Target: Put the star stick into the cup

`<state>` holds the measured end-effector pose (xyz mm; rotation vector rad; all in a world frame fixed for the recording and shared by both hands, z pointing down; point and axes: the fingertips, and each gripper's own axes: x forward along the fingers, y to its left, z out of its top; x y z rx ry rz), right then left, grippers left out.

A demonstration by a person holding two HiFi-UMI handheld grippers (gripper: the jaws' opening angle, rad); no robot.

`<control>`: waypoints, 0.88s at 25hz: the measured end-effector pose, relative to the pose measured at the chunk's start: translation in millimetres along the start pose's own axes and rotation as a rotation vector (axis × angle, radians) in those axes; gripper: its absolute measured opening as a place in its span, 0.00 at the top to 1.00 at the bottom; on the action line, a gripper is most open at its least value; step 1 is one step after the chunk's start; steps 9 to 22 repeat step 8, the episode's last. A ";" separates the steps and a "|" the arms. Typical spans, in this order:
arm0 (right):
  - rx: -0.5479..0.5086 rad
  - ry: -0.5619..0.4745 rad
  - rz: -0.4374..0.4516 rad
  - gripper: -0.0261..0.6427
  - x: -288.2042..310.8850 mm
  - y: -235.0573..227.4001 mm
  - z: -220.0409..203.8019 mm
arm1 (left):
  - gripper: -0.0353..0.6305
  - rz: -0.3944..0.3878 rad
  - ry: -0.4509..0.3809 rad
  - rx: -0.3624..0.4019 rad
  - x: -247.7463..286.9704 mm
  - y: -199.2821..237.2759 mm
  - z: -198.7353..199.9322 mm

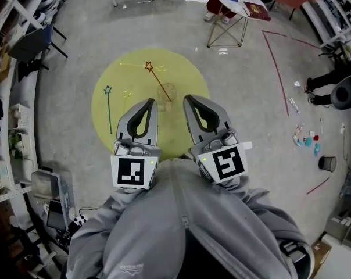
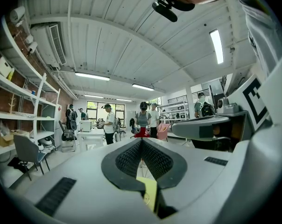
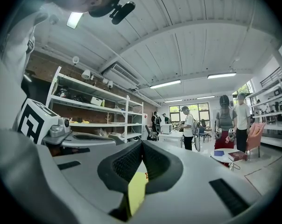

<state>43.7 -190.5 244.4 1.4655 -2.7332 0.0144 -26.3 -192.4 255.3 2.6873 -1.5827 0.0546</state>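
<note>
A person's grey sleeves (image 1: 140, 225) fill the bottom of the head view, and each arm holds tongs topped by a black-and-white marker cube (image 1: 133, 171). The left tongs (image 1: 151, 102) and right tongs (image 1: 187, 98) are side by side, a little apart, over the near edge of a round yellow worktop (image 1: 187, 74), with grey concrete floor (image 1: 262, 97) around it. In both gripper views the ribbed black pads meet at their tips, so both tongs are closed and grip nothing. A sliver of yellow shows through the gap behind the tips. A clear cup (image 1: 167, 90) stands near the middle of the worktop, just beyond the tong tips. A star stick (image 1: 157, 80) with a reddish shaft slants from its star near the far edge down to the cup. Whether its lower end is inside the cup cannot be told. A green star stick (image 1: 109, 112) lies near the left edge, well apart from the cup.
</note>
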 end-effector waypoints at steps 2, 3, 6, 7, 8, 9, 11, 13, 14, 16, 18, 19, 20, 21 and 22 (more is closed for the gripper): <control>0.001 0.002 0.006 0.91 0.0 0.7 -1.6 | 0.92 -0.001 0.001 -0.001 -0.7 -0.3 -1.4; 0.003 0.005 0.007 0.91 0.4 1.5 -2.3 | 0.92 -0.001 0.002 -0.003 -1.2 0.0 -2.1; 0.005 0.010 0.015 0.91 4.2 4.6 -4.1 | 0.92 0.000 0.006 -0.007 -1.5 3.8 -4.1; 0.006 0.011 0.018 0.91 5.8 5.6 -4.5 | 0.92 0.001 0.007 -0.007 -1.3 5.5 -4.7; 0.006 0.011 0.021 0.91 7.4 6.6 -5.0 | 0.92 0.003 0.008 -0.008 -1.2 7.3 -5.3; 0.006 0.011 0.021 0.91 7.4 6.6 -5.0 | 0.92 0.003 0.008 -0.008 -1.2 7.3 -5.3; 0.006 0.011 0.021 0.91 7.4 6.6 -5.0 | 0.92 0.003 0.008 -0.008 -1.2 7.3 -5.3; 0.006 0.011 0.021 0.91 7.4 6.6 -5.0 | 0.92 0.003 0.008 -0.008 -1.2 7.3 -5.3; 0.006 0.011 0.021 0.91 7.4 6.6 -5.0 | 0.92 0.003 0.008 -0.008 -1.2 7.3 -5.3; 0.006 0.011 0.021 0.91 7.4 6.6 -5.0 | 0.92 0.003 0.008 -0.008 -1.2 7.3 -5.3; 0.006 0.011 0.021 0.91 7.4 6.6 -5.0 | 0.92 0.003 0.008 -0.008 -1.2 7.3 -5.3; 0.006 0.011 0.021 0.91 7.4 6.6 -5.0 | 0.92 0.003 0.008 -0.008 -1.2 7.3 -5.3; 0.006 0.011 0.021 0.91 7.4 6.6 -5.0 | 0.92 0.003 0.008 -0.008 -1.2 7.3 -5.3; 0.006 0.011 0.021 0.91 7.4 6.6 -5.0 | 0.92 0.003 0.008 -0.008 -1.2 7.3 -5.3; 0.006 0.011 0.021 0.91 7.4 6.6 -5.0 | 0.92 0.003 0.008 -0.008 -1.2 7.3 -5.3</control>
